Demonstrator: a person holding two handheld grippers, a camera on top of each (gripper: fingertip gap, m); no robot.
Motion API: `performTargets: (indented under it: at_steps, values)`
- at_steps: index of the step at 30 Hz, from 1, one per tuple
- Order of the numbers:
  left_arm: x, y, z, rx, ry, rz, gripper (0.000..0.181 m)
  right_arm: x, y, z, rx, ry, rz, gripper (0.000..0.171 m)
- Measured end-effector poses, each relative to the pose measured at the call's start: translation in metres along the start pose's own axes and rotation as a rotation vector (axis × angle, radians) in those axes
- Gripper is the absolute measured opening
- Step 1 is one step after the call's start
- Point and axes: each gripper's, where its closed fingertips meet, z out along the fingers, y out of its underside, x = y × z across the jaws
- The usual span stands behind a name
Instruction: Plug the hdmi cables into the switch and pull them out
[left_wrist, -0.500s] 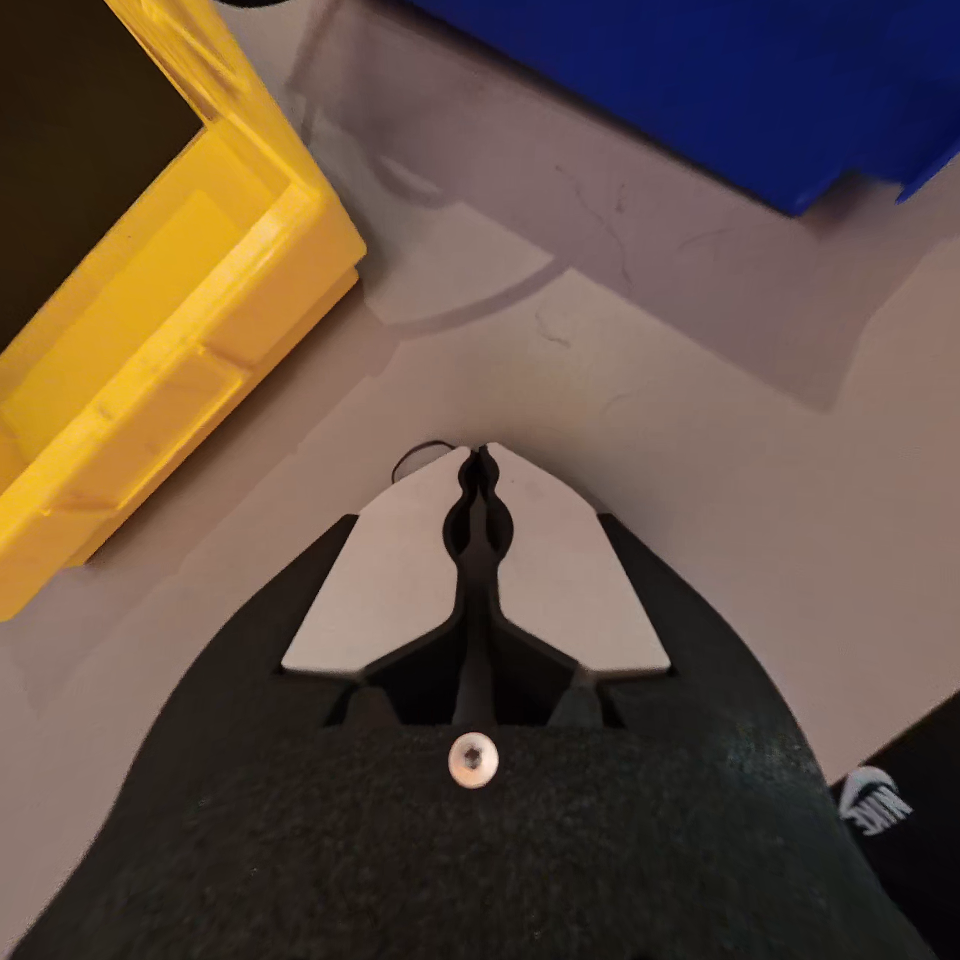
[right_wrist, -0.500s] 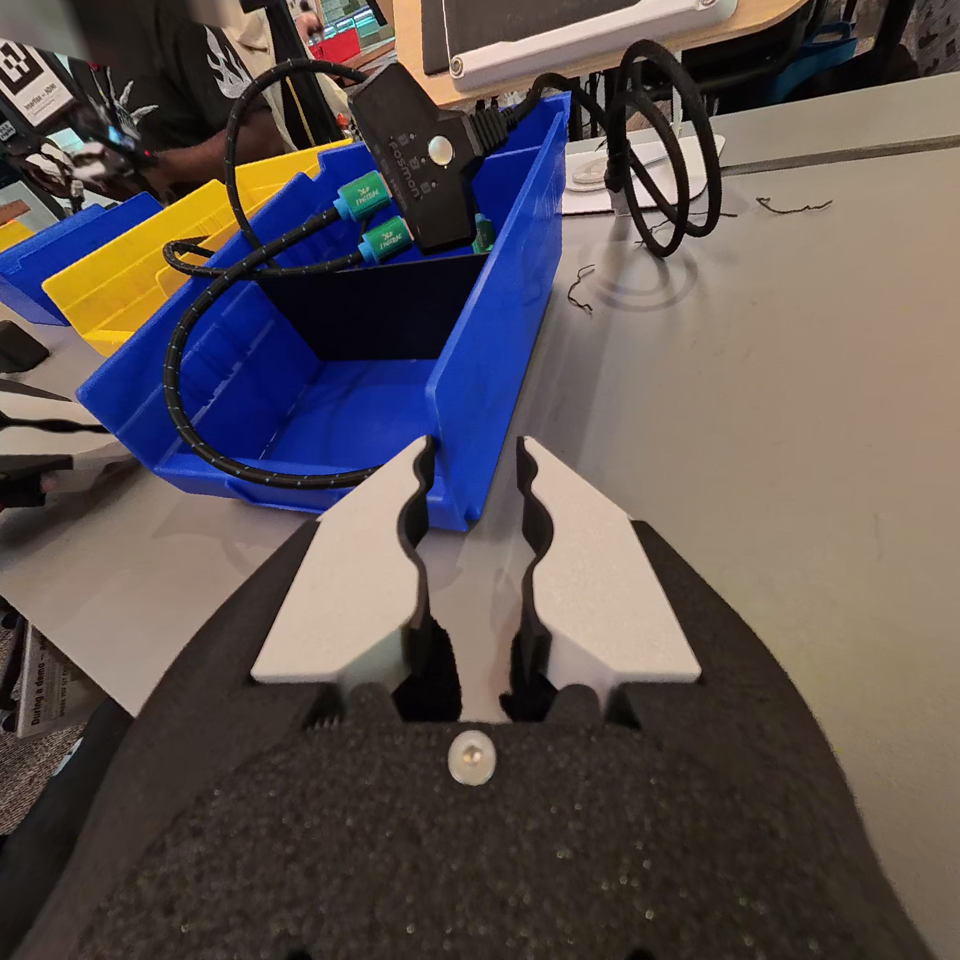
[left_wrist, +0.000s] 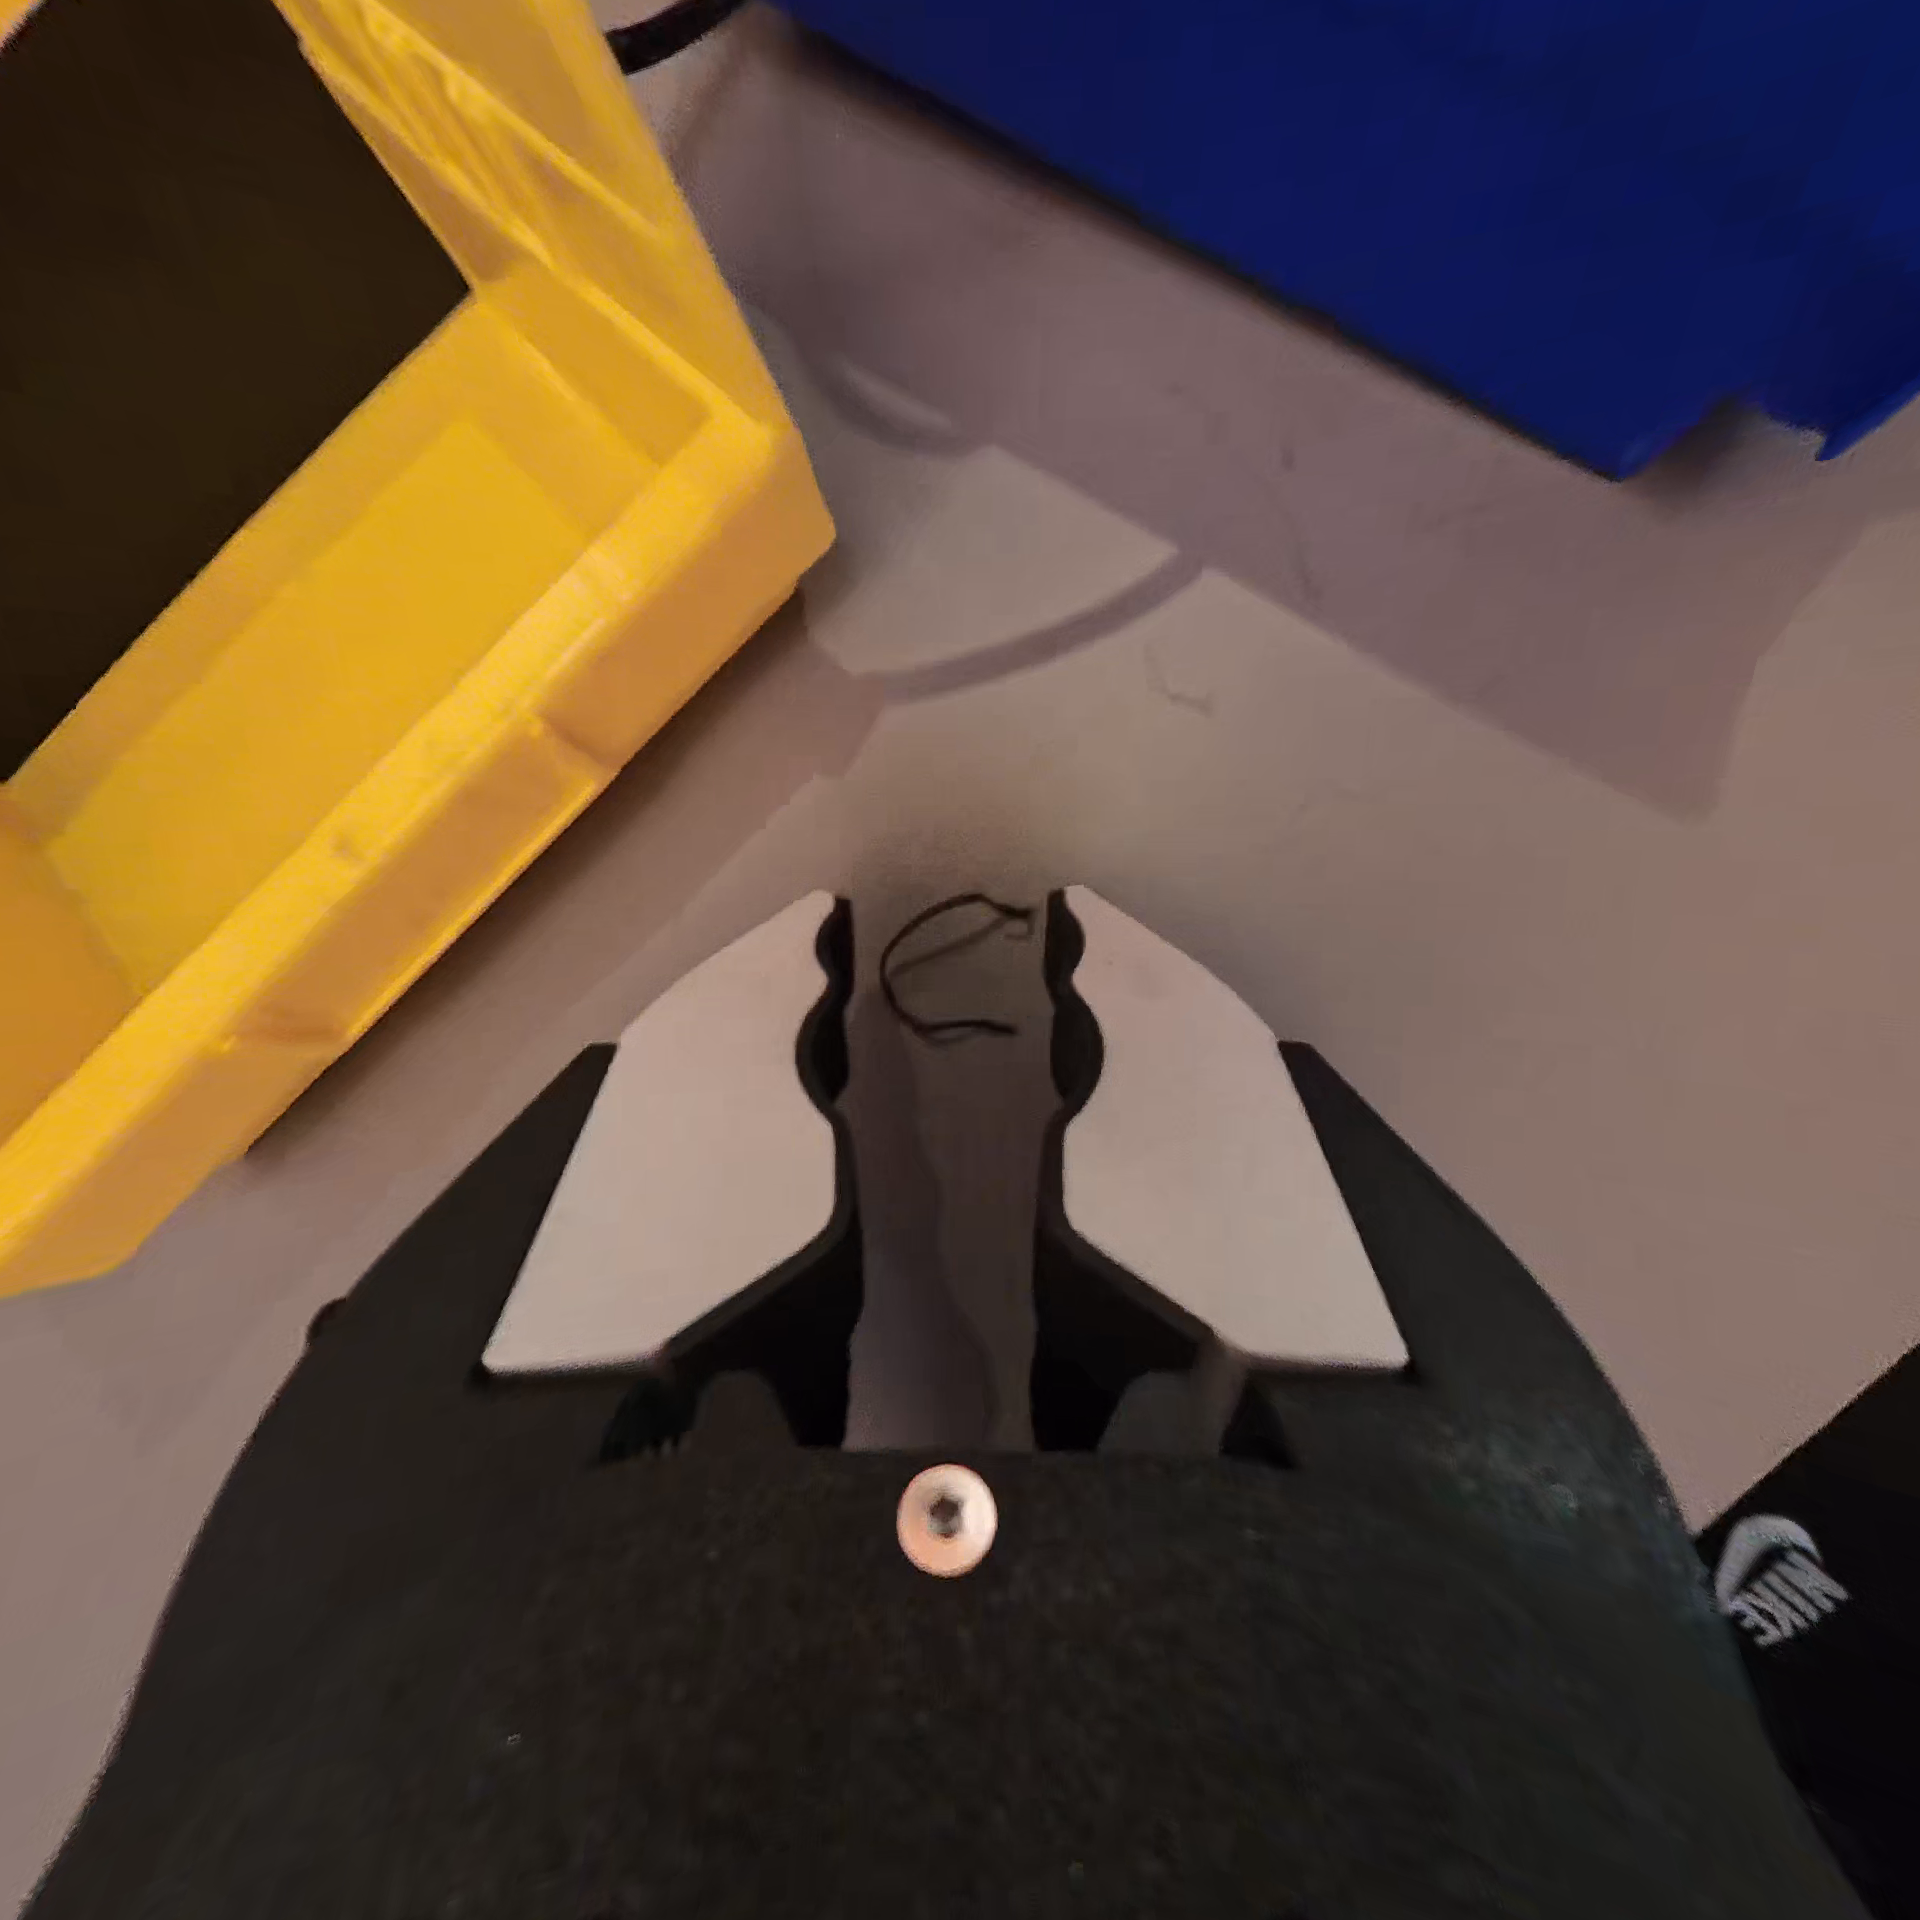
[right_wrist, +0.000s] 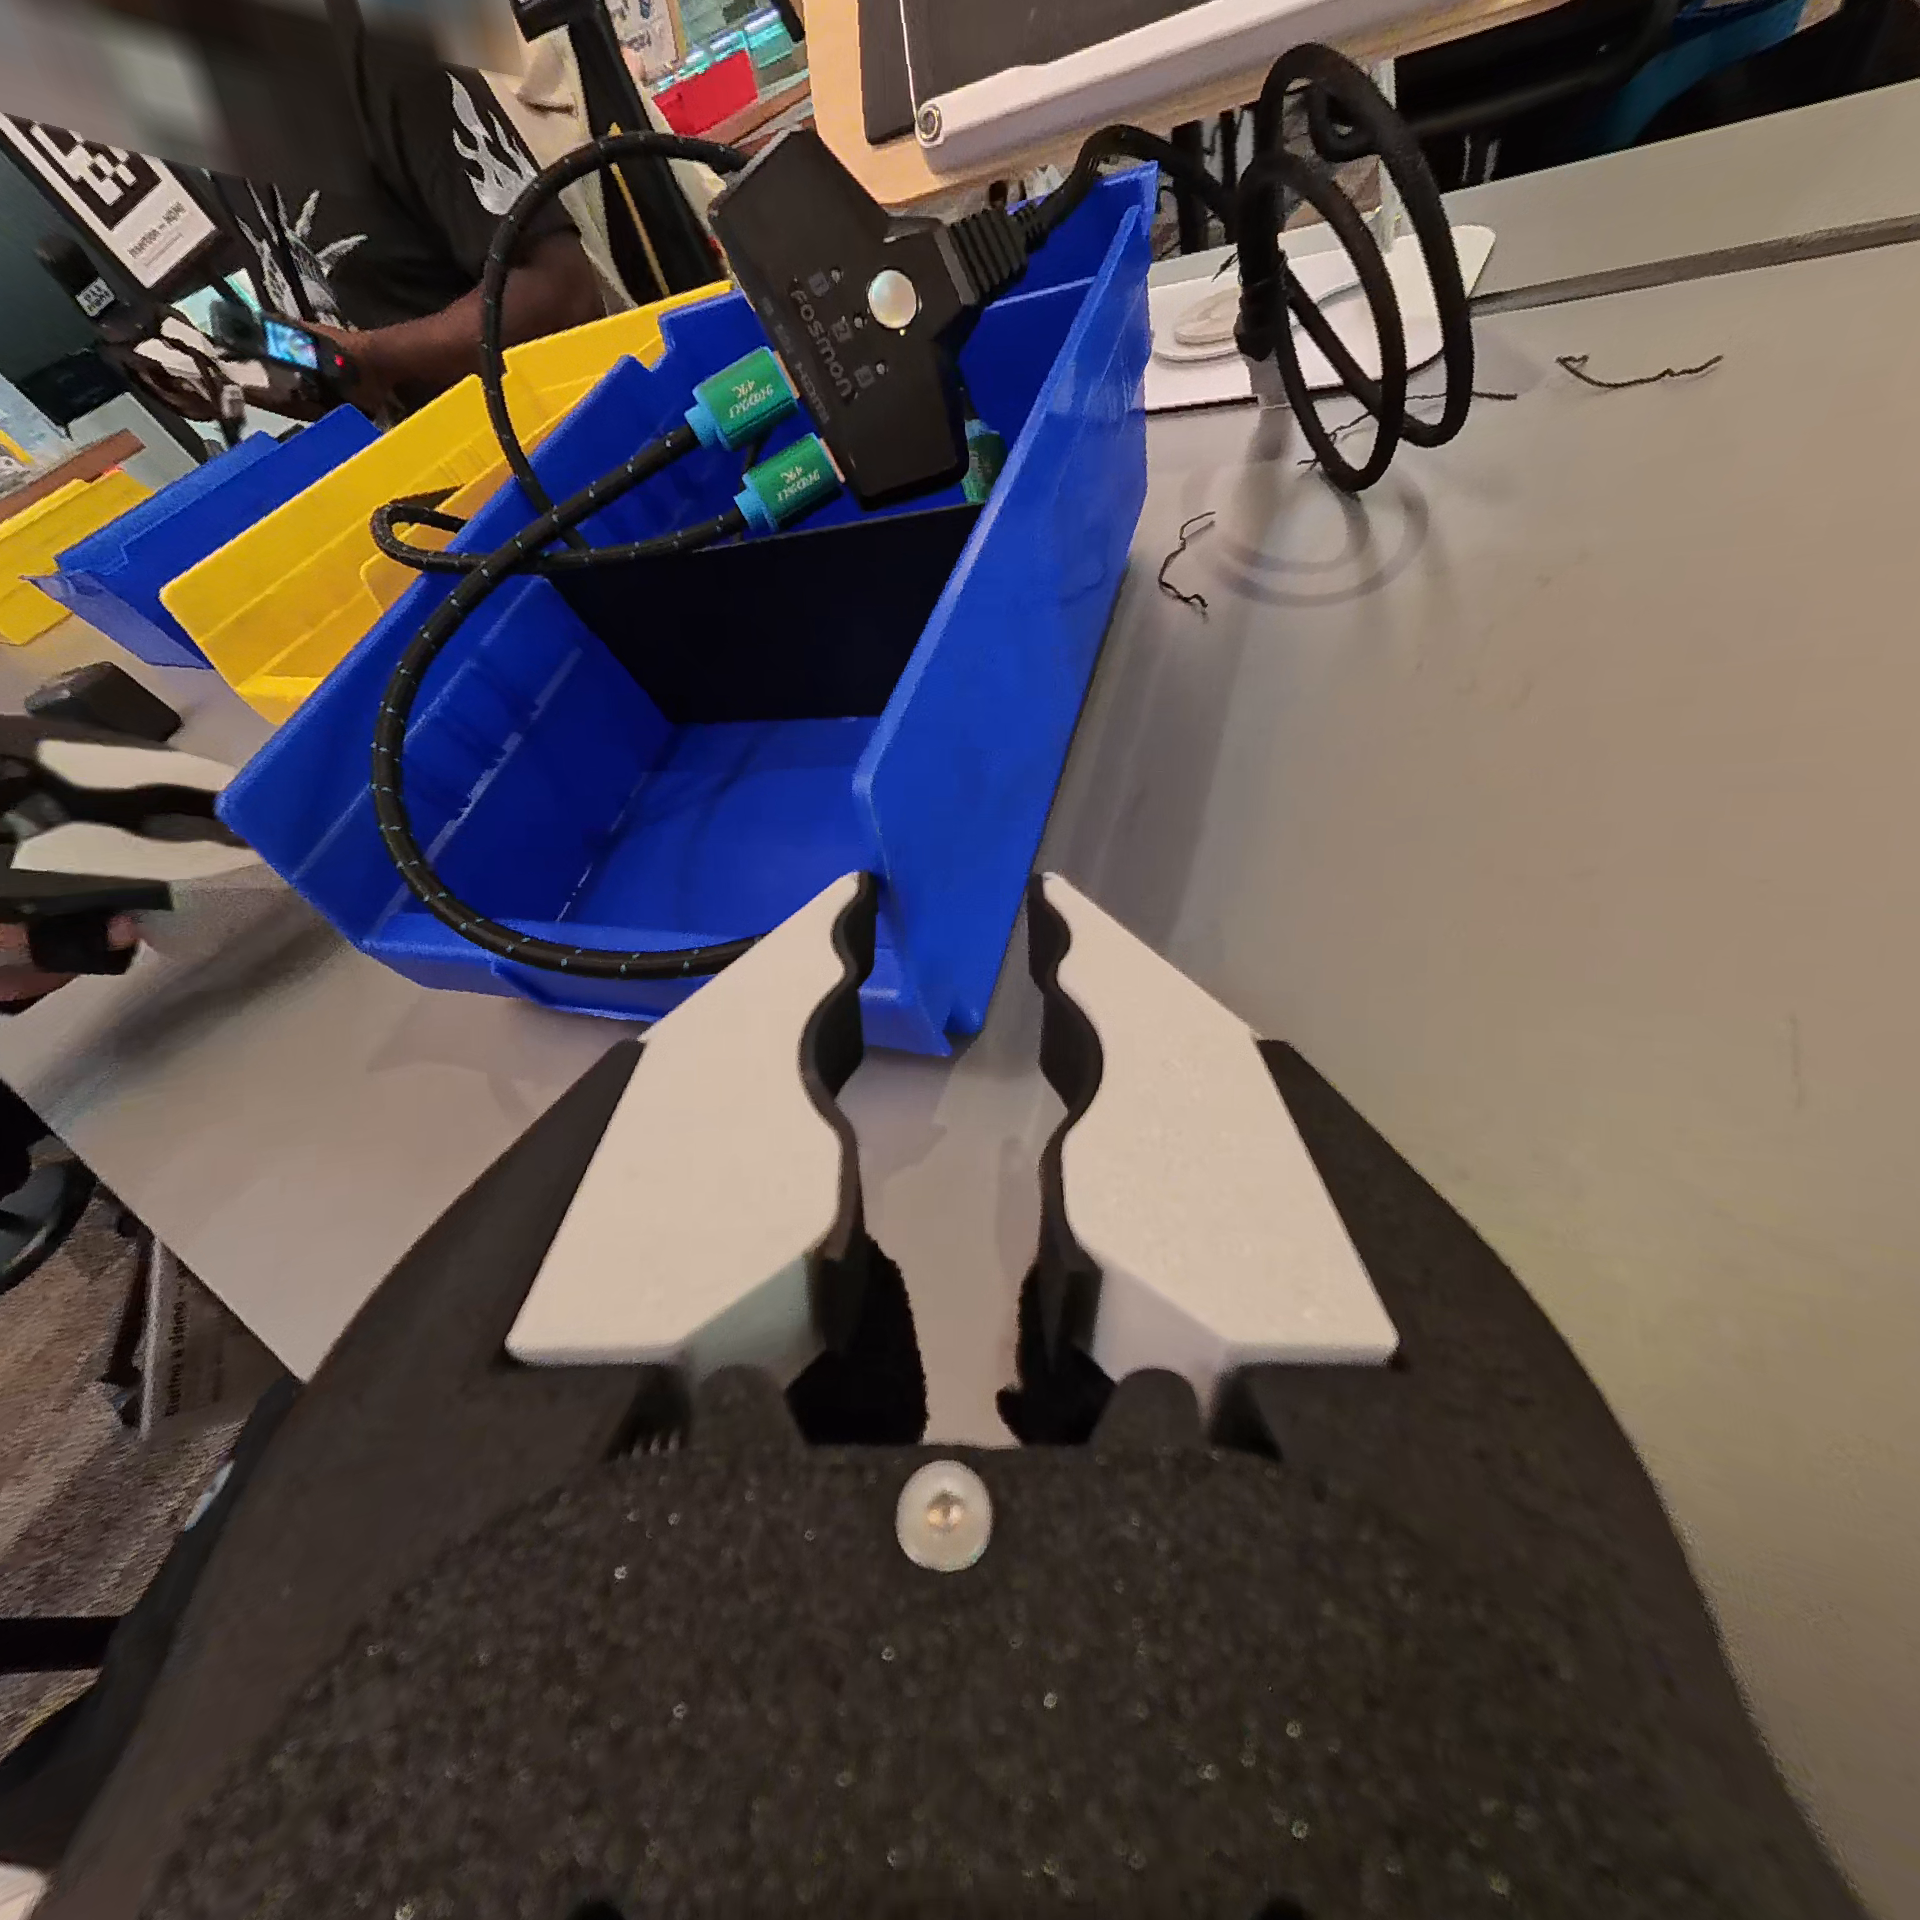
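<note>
Cables first: from my right hand-held gripper (right_wrist: 948, 914), whose jaws stand apart with nothing between them, I see the black switch (right_wrist: 852, 332) at about 12 o'clock, propped on the far rim of the blue bin (right_wrist: 997, 644). Two green-shelled HDMI plugs (right_wrist: 738, 400) are seated in its left side, and a third green plug seems to peek out at its right edge, though I cannot be sure of it. The braided cables (right_wrist: 416, 727) loop down over the bin's near lip toward 9 o'clock. My left hand-held gripper (left_wrist: 948, 935) points down at the bare grey surface (left_wrist: 1455, 1039); its jaws are parted, empty, framing only a loose black thread (left_wrist: 940, 966), with a yellow bin (left_wrist: 416, 831) at 10 o'clock and the blue bin's wall at 1 o'clock. I judge the switch to be light and free to slide, so it will need one gripper pinning its body while the other pulls. The plug shells look stiff and a little slick, the best place to pinch, squarely across the flat sides close to the switch. The braided cord is floppy, and hauling on it would likely strain the joint or drag the whole switch off the rim.
</note>
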Motion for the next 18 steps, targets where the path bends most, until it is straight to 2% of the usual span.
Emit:
performTargets:
  at_steps: [3,4,7,11,14,16,18]
  values:
    - [-0.003,0.008,0.012,-0.095,0.033,0.082,0.032,0.000,0.001,0.001,-0.010,-0.025,0.029,0.028]
    - [-0.002,0.010,0.015,-0.114,0.065,0.097,0.014,0.000,0.001,0.001,-0.014,-0.034,0.037,0.028]
    - [-0.004,0.013,0.015,-0.156,0.118,0.075,0.009,0.000,0.001,0.001,-0.027,-0.062,0.061,0.029]
    - [-0.002,-0.016,-0.005,-0.035,0.149,0.037,0.002,0.000,0.002,0.001,-0.035,-0.087,0.089,0.029]
    - [-0.013,-0.065,-0.029,0.103,0.111,0.049,0.000,0.001,0.000,0.000,-0.034,-0.098,0.099,0.029]
    - [-0.034,-0.119,-0.048,0.223,0.055,0.069,0.000,0.001,-0.003,-0.001,-0.028,-0.112,0.095,0.028]
    - [-0.061,-0.174,-0.052,0.244,0.004,0.110,0.000,0.003,-0.005,-0.002,-0.027,-0.122,0.084,0.029]
